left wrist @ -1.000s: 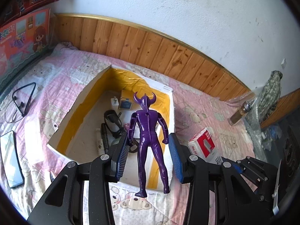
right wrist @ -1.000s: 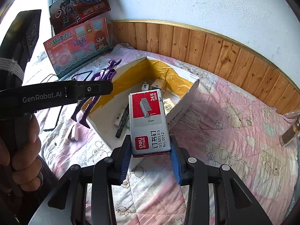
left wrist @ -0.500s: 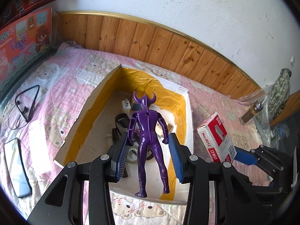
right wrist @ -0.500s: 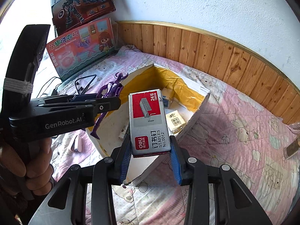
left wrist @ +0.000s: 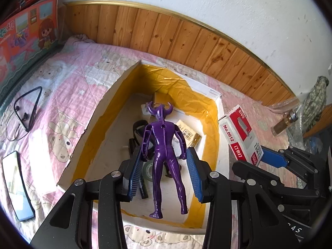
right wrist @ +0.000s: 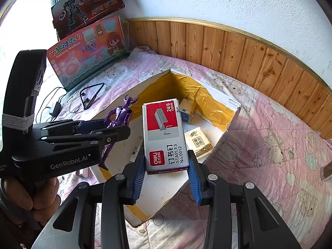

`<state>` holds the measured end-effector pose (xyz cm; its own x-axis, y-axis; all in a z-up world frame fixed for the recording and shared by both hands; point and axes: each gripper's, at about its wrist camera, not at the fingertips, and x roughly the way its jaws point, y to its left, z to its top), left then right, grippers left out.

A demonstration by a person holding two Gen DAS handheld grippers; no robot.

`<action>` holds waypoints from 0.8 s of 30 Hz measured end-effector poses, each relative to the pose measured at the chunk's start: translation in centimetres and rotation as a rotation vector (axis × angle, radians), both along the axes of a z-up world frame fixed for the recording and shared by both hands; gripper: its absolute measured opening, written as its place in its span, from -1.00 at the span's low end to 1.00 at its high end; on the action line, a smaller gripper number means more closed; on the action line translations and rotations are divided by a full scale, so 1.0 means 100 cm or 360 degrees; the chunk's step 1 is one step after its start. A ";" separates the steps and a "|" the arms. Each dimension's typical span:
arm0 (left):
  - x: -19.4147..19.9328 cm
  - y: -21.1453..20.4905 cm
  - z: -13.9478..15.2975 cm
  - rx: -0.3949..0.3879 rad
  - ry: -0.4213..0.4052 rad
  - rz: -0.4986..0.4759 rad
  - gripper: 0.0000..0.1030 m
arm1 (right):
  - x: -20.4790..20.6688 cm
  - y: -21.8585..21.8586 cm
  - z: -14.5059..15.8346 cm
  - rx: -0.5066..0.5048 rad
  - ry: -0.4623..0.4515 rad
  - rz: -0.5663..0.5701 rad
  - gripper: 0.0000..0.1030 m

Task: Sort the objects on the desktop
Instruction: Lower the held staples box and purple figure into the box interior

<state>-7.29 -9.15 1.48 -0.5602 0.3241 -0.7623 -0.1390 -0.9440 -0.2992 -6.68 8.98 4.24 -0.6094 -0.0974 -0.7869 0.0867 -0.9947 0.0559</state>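
Left gripper (left wrist: 165, 174) – angled downward, blue pads closed on a purple toy figure (left wrist: 165, 145) at the arms and hips; a bare hand (right wrist: 31, 195) wraps its handle. Right gripper (right wrist: 166, 172) – angled downward beside the left, pads clamped on the lower end of a staple box (right wrist: 164, 134), held lengthwise.

A bed with a pink quilt (left wrist: 87, 78) carries the things.

The quilt shows bear prints and reaches to the wooden wall panel. In the middle lies an open white box (left wrist: 223, 124) lined with yellow tape. To the left of the box lie black neckband earphones (left wrist: 27, 108), and nearer, a phone (left wrist: 17, 186) with its screen up. At the far left corner, a colourful toy carton (right wrist: 87, 51) stands on the bed and leans at the wall. At the right side a small brown bottle (left wrist: 284, 122) lies on the quilt.
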 end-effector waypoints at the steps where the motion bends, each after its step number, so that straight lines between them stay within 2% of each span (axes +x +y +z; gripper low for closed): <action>1: -0.002 0.000 -0.001 -0.0001 -0.0004 0.0000 -0.15 | -0.003 0.000 0.000 0.0001 -0.0005 0.0002 -0.23; 24: -0.030 -0.006 -0.036 -0.0088 -0.0214 0.0021 -0.15 | -0.065 0.011 -0.026 0.0044 -0.0166 0.0008 -0.23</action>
